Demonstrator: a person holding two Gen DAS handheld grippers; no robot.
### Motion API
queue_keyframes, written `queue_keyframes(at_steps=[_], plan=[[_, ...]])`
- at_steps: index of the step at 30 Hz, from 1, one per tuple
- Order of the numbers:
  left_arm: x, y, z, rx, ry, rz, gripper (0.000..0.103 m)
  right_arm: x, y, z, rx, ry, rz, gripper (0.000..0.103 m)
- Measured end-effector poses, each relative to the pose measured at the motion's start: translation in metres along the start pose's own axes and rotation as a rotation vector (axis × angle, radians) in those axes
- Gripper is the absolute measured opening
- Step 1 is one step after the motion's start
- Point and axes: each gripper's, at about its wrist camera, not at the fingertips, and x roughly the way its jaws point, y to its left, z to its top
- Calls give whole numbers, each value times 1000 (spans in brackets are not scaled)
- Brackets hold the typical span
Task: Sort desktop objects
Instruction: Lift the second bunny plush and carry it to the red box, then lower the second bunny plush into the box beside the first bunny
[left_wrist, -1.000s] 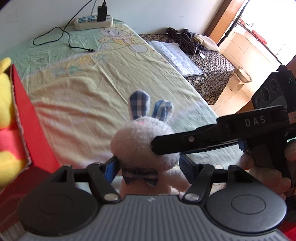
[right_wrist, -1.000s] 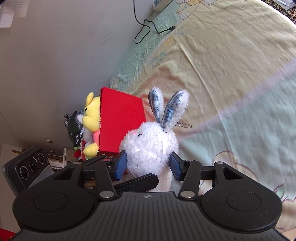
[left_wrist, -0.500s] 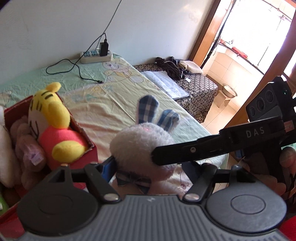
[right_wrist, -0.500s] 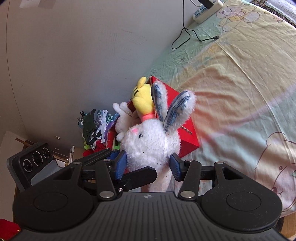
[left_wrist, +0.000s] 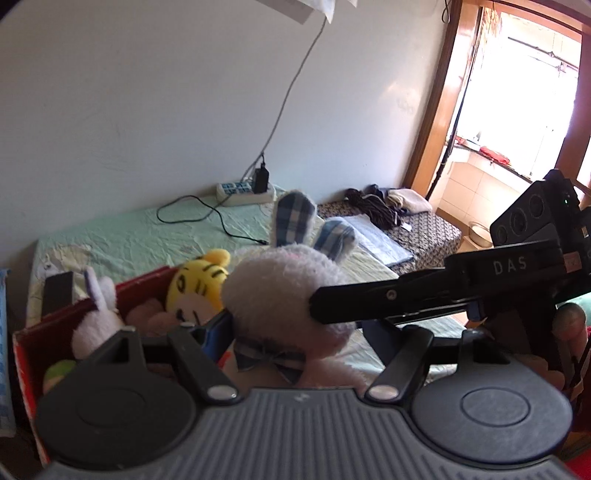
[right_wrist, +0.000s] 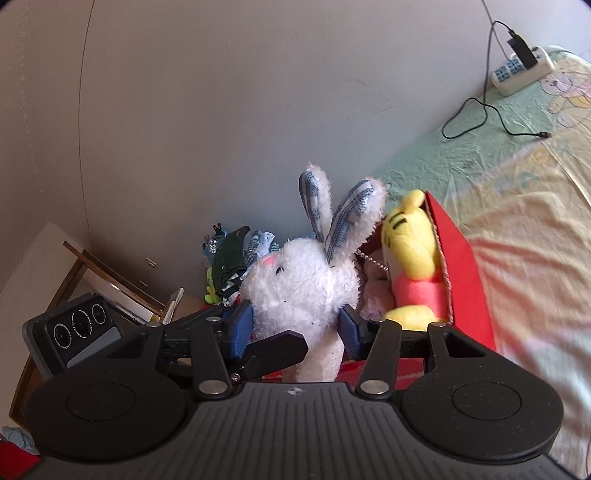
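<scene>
- While it is held in the air beside the red box (right_wrist: 465, 280), the white plush rabbit (right_wrist: 301, 288) is clamped at its body by both grippers.
- The right gripper (right_wrist: 297, 326) presses blue pads (right_wrist: 242, 326) against its sides; the left gripper (left_wrist: 295, 332) pinches it below the head.
- A yellow plush tiger (right_wrist: 410, 243) sits inside the box on the bed (right_wrist: 524, 206).

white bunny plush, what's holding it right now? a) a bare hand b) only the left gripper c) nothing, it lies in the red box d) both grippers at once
d: the white bunny plush sits between the right gripper pads, and the left gripper also flanks it from its own side.
</scene>
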Motion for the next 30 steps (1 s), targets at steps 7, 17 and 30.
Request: queue_keyframes(at_steps=[7, 17, 30], plan=[[7, 47, -1, -22, -29, 82, 75, 53, 6, 9, -127, -17, -4, 52], [34, 87, -32, -78, 58, 150, 75, 99, -8, -7, -166, 55, -49, 50], [39, 107, -65, -127, 150, 179, 79, 125, -10, -25, -171, 183, -77, 49]])
